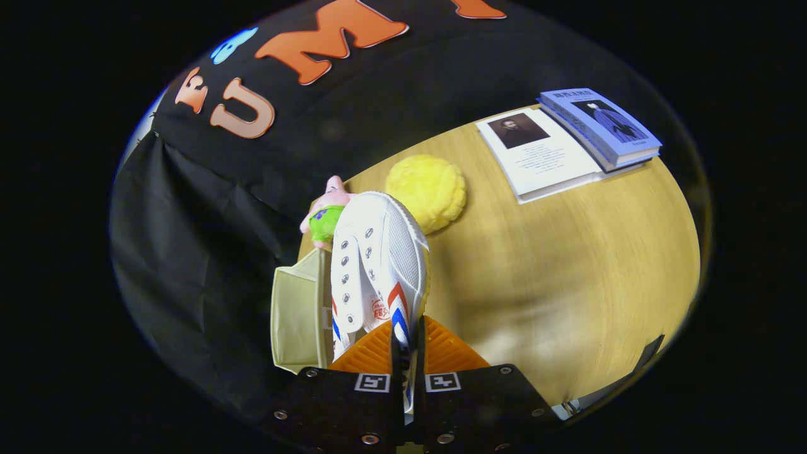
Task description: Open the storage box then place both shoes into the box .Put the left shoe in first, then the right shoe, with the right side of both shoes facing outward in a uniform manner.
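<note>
My gripper [407, 369] is shut on the heel wall of a white sneaker [378, 265] with red and blue stripes. The shoe hangs lifted, its toe pointing away from the fingers and its lace side turned left. Just left of the shoe, a beige storage box [296, 315] shows its pale wall and inner side. Its opening is partly hidden behind the shoe. The wooden table [555, 265] lies below and to the right of the shoe.
A yellow round cushion [427, 191] lies beyond the shoe's toe, with a pink and green plush toy [326, 211] beside it at the table edge. Farther right rest an open white booklet [536, 157] and a blue book [599, 126].
</note>
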A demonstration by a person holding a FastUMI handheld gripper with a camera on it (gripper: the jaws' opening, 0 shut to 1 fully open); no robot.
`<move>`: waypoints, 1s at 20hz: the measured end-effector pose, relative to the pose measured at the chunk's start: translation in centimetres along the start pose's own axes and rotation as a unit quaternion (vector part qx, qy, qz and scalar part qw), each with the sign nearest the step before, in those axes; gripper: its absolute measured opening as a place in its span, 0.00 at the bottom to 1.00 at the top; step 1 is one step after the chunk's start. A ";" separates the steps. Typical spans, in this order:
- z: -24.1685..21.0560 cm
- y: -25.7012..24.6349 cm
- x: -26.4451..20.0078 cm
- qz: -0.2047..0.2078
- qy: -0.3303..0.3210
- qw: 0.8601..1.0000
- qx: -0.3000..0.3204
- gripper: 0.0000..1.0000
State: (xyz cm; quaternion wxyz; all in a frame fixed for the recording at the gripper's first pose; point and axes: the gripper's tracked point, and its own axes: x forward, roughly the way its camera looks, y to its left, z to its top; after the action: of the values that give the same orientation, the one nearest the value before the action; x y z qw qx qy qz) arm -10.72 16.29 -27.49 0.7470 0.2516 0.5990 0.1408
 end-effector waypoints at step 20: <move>-7.9 13.3 11.3 -0.040 0.089 0.988 -0.116 0.06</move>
State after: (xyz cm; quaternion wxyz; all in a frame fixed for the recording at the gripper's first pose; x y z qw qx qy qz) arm -14.38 34.77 -30.80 0.7201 0.1253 0.6521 0.2012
